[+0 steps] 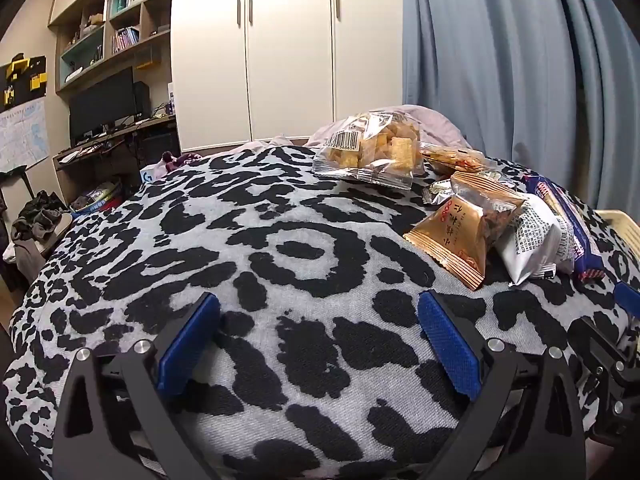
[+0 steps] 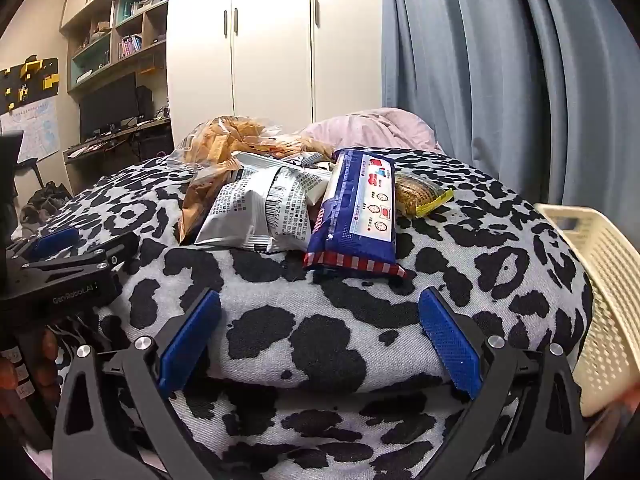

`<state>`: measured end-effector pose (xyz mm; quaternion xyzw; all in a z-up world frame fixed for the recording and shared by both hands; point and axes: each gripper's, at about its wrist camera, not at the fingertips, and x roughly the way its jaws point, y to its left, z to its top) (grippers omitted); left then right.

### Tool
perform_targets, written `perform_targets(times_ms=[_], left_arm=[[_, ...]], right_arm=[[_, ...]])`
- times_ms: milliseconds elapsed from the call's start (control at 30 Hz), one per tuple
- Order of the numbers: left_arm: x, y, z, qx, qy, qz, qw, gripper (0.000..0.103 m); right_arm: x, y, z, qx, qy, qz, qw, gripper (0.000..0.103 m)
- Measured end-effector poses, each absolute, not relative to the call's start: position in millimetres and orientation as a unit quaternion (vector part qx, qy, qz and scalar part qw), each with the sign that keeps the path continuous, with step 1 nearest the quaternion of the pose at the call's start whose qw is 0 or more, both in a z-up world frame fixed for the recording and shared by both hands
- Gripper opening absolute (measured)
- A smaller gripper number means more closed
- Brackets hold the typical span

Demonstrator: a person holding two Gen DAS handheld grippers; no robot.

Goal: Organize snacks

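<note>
Snack packets [image 2: 280, 200]: heaped loose on spotted blanket [image 2: 340, 320]; none sorted. Both grippers [image 1: 318, 340] [image 2: 318, 338] spread wide, empty. Next: grasp blue packet [image 2: 356, 216], carry to basket [image 2: 600, 300].

Home bedroom, doubling as a study; a bed [image 1: 280, 248] covered with a black-and-grey leopard-print blanket fills the foreground, a pinkish duvet [image 2: 368, 128] bunched at its far end; white wardrobe [image 1: 288, 48] with tall doors and slim handles against the back wall; grey-blue curtains [image 1: 520, 80] hang full length on the right; on the left a desk [image 1: 116, 136] with a dark monitor [image 1: 102, 104] and cables; wall shelves [image 1: 120, 28] above it hold books and small items; a map [image 1: 22, 136] on the wall; clothes [image 1: 38, 216] heaped beside the bed; snack packets [image 2: 280, 200] lie loose on the blanket; cream plastic basket [image 2: 600, 280] at the bed's right edge.
</note>
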<state>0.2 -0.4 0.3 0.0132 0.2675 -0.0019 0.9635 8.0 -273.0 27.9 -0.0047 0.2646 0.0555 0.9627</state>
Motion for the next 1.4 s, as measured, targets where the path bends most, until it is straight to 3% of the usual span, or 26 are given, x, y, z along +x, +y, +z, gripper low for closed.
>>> perform_targets(times_ms=[1400], left_arm=[[8, 0, 3, 0.012, 0.293, -0.002, 0.956, 0.098]], right_arm=[[5, -274, 27, -0.004, 0.267, 0.054, 0.962, 0.101]])
